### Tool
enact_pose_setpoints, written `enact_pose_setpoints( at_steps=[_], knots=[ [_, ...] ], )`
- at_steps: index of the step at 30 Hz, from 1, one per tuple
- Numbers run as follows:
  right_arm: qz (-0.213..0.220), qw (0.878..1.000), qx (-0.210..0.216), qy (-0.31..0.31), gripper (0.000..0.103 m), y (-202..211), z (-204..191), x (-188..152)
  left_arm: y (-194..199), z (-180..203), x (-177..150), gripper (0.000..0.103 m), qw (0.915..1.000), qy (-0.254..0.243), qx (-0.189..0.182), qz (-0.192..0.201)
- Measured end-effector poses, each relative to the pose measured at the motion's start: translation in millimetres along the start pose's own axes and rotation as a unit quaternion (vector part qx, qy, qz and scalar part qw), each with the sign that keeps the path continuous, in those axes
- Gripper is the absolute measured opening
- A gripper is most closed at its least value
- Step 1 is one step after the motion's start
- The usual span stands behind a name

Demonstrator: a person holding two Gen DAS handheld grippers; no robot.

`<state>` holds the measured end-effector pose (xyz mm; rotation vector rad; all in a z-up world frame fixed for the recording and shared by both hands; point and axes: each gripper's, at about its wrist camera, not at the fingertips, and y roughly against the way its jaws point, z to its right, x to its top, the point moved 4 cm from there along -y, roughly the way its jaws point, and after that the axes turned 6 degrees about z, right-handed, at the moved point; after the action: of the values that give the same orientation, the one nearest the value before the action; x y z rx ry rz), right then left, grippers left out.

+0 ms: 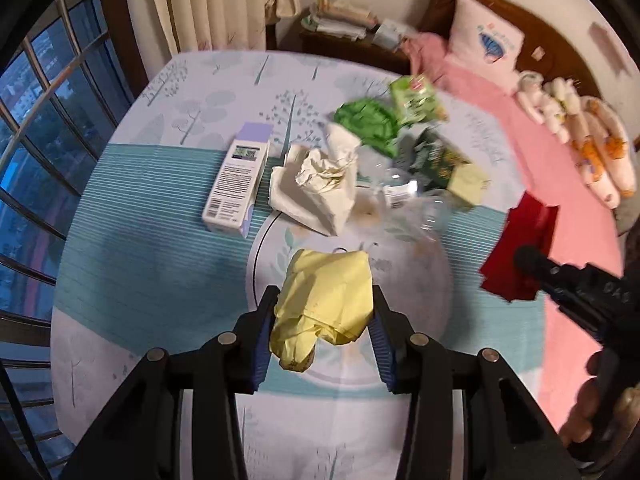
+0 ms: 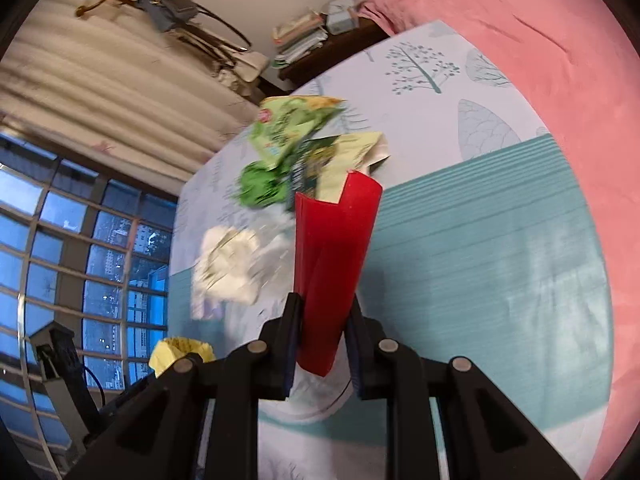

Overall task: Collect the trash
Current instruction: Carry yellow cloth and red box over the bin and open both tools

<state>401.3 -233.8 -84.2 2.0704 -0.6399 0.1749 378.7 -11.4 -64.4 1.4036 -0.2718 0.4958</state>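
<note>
Left wrist | left gripper clamps yellow bag | right gripper clamps red wrapper beside pile | next, judged: wrapper into bag

Pink bed, white pillow, curtain, window.

text: none legible | white box: print and code blurred | green packets: logos unreadable

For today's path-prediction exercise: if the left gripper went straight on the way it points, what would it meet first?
Probably the crumpled white paper, past the yellow bag which the left gripper holds; depth is uncertain.
</note>
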Motion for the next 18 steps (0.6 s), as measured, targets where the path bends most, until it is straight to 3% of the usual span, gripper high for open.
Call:
enact_pose_setpoints(
  at_steps=[7,12,18],
  knots=[
    [0.042,0.999,0.013,0.014,0.021,64,-43,-66,87,-18,-32,0.041,0.9975,-0.02,-0.055,0.039],
    [0.07,0.997,0.015,0.028,0.021,107,-74,-128,156,-42,-73,0.041,0.9928,-0.047,-0.089,0.065],
    [0.084,0.995,0.014,0.041,0.021,144,-106,-214,206,-73,-130,0.041,0.9884,-0.074,-0.114,0.068]
  ],
)
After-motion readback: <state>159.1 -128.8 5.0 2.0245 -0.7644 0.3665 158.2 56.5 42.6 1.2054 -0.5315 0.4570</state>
